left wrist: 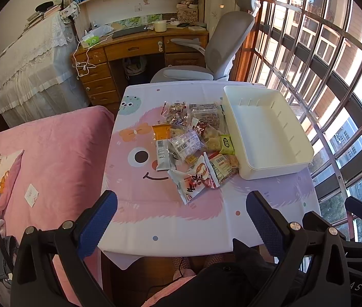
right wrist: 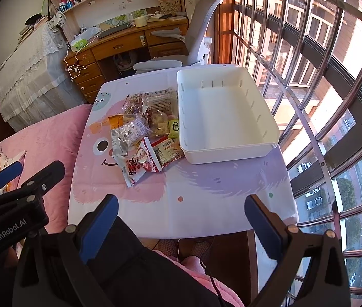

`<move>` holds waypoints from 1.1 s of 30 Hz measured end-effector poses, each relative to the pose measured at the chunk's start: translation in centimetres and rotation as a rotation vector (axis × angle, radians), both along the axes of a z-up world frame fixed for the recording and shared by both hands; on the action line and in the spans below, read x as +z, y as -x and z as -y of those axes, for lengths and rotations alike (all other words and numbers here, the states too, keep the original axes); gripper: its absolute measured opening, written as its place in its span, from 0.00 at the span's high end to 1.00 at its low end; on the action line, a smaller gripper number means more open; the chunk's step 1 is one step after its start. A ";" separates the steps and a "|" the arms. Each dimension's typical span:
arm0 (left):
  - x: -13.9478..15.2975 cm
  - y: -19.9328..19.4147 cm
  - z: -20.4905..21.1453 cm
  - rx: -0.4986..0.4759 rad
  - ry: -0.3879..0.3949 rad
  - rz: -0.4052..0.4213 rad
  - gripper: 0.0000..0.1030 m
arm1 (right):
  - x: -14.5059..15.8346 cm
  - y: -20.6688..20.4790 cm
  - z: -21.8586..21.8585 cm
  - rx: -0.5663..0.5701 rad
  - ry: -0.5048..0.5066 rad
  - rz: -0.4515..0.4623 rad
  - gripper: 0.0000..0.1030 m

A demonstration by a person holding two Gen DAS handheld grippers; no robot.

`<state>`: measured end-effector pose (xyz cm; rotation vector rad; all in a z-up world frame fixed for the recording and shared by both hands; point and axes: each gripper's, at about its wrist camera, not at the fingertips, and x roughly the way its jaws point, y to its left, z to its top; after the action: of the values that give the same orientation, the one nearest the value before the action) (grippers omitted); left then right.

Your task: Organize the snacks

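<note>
A pile of several snack packets (left wrist: 193,140) (right wrist: 145,133) lies in the middle of a small table covered with a pink cartoon cloth (left wrist: 134,215) (right wrist: 206,204). Right of the pile stands a white plastic bin (left wrist: 265,133) (right wrist: 221,117) with nothing in it. Closest to me in the pile is a red-and-white packet (left wrist: 196,181) (right wrist: 140,166). My left gripper (left wrist: 181,220) hovers open above the table's near edge, short of the pile. My right gripper (right wrist: 181,220) is open too, over the near edge. Neither holds anything.
A pink-covered bed (left wrist: 53,153) (right wrist: 42,138) borders the table's left side. A grey office chair (left wrist: 206,58) (right wrist: 178,53) and a wooden desk (left wrist: 134,48) stand behind it. Barred windows (left wrist: 321,64) (right wrist: 321,76) run along the right. The person's legs (right wrist: 155,268) are below the near edge.
</note>
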<state>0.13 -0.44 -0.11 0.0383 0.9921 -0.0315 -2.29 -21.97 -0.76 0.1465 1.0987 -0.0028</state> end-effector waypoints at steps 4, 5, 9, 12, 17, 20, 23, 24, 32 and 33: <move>0.1 0.2 0.2 0.000 0.003 -0.001 0.02 | 0.0 0.3 -1.1 -0.008 0.007 -0.005 0.03; 0.1 0.2 0.3 0.000 0.004 -0.001 0.02 | 0.0 0.3 -1.3 -0.009 0.009 -0.007 0.03; 0.0 0.5 0.0 0.000 0.007 -0.007 0.02 | -0.1 0.5 -1.7 -0.012 0.012 -0.017 0.03; 0.2 0.9 -1.2 -0.008 0.016 -0.012 0.02 | -0.2 0.4 -2.1 -0.013 0.011 -0.027 0.03; 0.0 0.8 -2.5 -0.023 0.034 -0.025 0.02 | -0.4 0.8 -3.1 -0.017 0.009 -0.037 0.03; 0.0 0.7 -3.3 -0.034 0.045 -0.028 0.02 | -0.5 0.9 -3.6 -0.024 0.001 -0.040 0.03; -0.2 0.6 -4.1 -0.048 0.050 -0.031 0.02 | -0.5 1.0 -4.3 -0.032 -0.007 -0.045 0.03; -0.3 0.5 -4.4 -0.052 0.051 -0.033 0.02 | -0.5 1.1 -4.6 -0.031 -0.009 -0.046 0.03; -1.1 0.0 -6.4 -0.078 0.063 -0.062 0.02 | -0.4 1.3 -7.3 -0.018 -0.018 -0.038 0.06; -1.1 0.0 -6.7 -0.080 0.067 -0.060 0.02 | -0.4 1.3 -7.4 -0.017 -0.017 -0.038 0.07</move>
<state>0.09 6.23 -1.26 0.0159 1.0487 -0.1400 -3.63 -14.53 -1.20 0.1722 1.1360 -0.0115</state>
